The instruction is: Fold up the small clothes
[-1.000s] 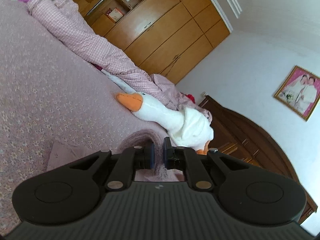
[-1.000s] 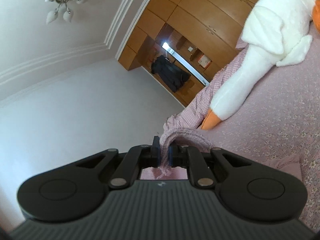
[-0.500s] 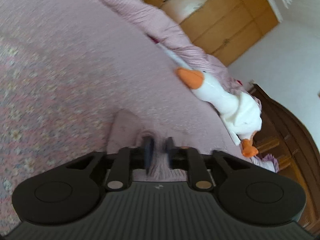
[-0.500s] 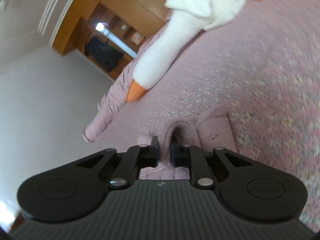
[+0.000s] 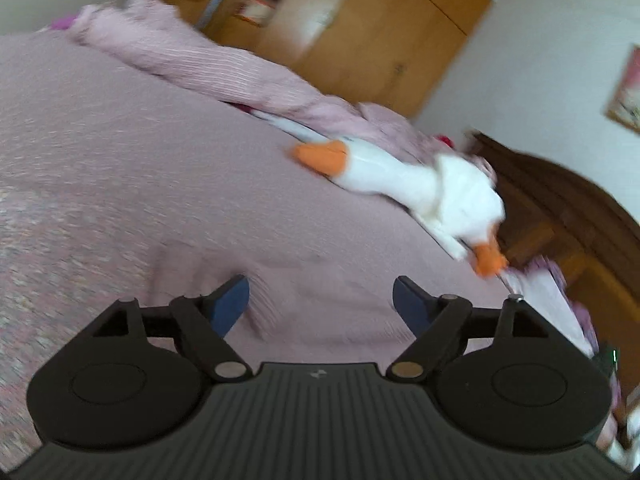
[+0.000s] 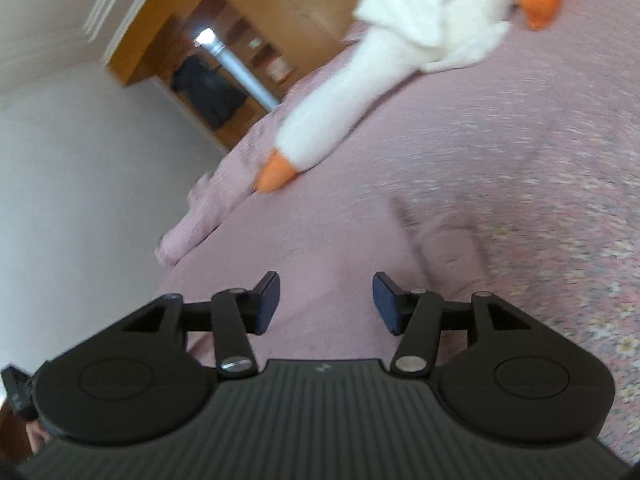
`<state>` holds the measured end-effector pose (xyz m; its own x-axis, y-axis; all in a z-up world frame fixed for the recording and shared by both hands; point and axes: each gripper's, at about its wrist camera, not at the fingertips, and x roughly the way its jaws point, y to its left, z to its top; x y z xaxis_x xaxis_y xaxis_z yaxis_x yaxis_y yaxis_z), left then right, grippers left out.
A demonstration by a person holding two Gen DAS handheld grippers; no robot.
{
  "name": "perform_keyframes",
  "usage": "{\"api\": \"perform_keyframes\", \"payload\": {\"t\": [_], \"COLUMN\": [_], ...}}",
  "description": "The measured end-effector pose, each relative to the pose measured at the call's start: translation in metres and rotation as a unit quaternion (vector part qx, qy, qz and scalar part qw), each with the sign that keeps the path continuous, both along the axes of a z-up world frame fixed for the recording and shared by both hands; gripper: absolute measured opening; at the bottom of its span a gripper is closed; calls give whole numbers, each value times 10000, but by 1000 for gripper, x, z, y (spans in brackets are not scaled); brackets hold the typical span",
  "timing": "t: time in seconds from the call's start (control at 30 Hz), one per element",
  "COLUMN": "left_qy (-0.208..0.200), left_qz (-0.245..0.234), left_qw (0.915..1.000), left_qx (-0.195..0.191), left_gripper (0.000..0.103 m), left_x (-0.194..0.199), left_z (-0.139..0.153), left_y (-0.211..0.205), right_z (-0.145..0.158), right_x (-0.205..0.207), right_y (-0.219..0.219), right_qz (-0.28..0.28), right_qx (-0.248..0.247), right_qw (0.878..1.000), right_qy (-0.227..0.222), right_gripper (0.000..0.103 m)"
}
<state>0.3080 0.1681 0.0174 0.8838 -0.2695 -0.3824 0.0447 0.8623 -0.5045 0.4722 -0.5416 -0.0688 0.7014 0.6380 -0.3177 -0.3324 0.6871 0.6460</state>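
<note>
A small pale pink garment lies flat on the pink floral bedspread, just ahead of my left gripper. That gripper is open, its blue pads spread wide with nothing between them. In the right wrist view the same garment lies on the bedspread ahead and to the right of my right gripper, which is also open and empty. Both views are blurred by motion, so the garment's edges are hard to make out.
A long white plush goose with an orange beak lies across the far side of the bed, also the plush goose in the right view. A bunched pink quilt runs behind it. Wooden wardrobes and a dark headboard stand beyond.
Both grippers were shut on the pink garment and lowered it onto the bed. Both have now opened and let go, and the garment lies on the bedspread.
</note>
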Motion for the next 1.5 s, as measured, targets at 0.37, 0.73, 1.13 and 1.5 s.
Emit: {"api": "perform_keyframes", "payload": {"t": [0.37,0.73,1.13,1.5], "left_qy": [586,508,535,337], "left_qz": [-250,883,1256,1105], "left_qw": [9977,9944,9905,9933], "left_qx": [216,289,-137,29], "left_gripper": [84,84,84,87], "left_x": [17,65,34,-52], "left_z": [-30,-37,-27,-7], "left_y": [-24,15,34,-1], "right_z": [-4,-10,-3,10], "right_x": [-6,-1,-6,-40], "right_y": [26,23,16,-18], "right_qz": [457,571,446,90], "right_qx": [-532,-480,-342,25], "right_qw": [9975,9971,9983,9998], "right_qy": [128,176,177,183], "right_gripper": [55,52,55,55]}}
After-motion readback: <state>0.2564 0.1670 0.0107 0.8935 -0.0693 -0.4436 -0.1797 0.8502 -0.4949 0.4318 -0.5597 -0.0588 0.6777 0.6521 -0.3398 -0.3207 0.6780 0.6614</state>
